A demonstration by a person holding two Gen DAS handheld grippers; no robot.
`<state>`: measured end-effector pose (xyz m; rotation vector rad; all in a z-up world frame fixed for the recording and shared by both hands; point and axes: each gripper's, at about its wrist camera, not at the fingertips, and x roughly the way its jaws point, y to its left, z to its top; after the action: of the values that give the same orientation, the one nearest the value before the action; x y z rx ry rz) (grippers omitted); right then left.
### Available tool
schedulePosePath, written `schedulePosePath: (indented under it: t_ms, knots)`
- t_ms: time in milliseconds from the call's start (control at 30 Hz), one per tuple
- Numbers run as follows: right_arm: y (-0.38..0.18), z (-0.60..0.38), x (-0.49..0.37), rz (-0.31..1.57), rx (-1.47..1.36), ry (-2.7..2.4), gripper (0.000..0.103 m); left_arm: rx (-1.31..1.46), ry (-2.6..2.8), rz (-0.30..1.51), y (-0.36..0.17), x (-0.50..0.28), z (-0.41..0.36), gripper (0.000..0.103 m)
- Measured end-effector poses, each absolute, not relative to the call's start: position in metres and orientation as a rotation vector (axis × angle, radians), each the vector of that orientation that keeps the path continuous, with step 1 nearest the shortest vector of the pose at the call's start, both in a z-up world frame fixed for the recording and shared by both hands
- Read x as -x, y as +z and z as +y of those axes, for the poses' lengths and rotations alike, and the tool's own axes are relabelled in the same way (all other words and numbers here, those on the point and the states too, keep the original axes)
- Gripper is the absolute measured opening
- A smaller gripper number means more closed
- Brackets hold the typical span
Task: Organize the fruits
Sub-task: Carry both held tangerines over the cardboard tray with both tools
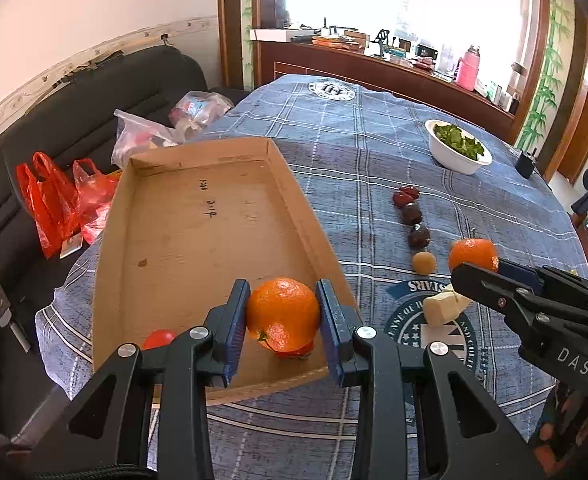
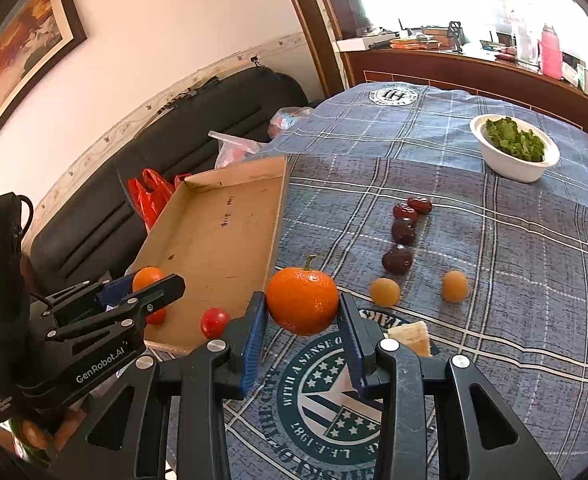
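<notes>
Left gripper point(image 1: 283, 316): its blue pads were closed against an orange point(image 1: 282, 314), one on each side, holding it over the near end of the cardboard tray point(image 1: 198, 216).
Right gripper point(image 2: 302, 316): it clamped a second orange point(image 2: 302, 300) (this one with a short green stem) above the tablecloth point(image 2: 494, 280), just beside the tray's right wall.
Tray contents: a small red tomato point(image 1: 159, 338) lay in the near left corner as the left wrist camera saw it; another red piece showed under the held orange, too hidden to name.
Row on the cloth: four dark red dates point(image 2: 404, 230) lay in a line to the right of the tray, with two small yellow-brown round fruits point(image 2: 385, 291) nearer the grippers.
Pale chunk point(image 2: 412, 336): a cream-coloured wedge lay on the round printed emblem, close to the right gripper's finger.
White bowl point(image 2: 514, 148): it held leafy greens and stood well apart, toward the far right of the table.
Beyond the table: a black sofa point(image 1: 94, 96) carried red plastic bags point(image 1: 60, 200) and clear bags.
</notes>
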<state>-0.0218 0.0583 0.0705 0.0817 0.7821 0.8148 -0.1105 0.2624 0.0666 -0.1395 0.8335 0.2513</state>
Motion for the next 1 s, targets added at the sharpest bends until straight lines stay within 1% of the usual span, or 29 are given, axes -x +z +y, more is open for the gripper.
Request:
schedulePosePath:
  t_ms: [400, 1000]
  knots:
    - [0.070, 0.078, 0.022, 0.788, -0.055, 0.847, 0.036, 0.169, 0.284, 0.841, 0.061, 0.113, 0.284, 0.031]
    - [0.070, 0.127, 0.028, 0.796, -0.013, 0.944, 0.036, 0.231, 0.432, 0.824, 0.062, 0.119, 0.348, 0.031]
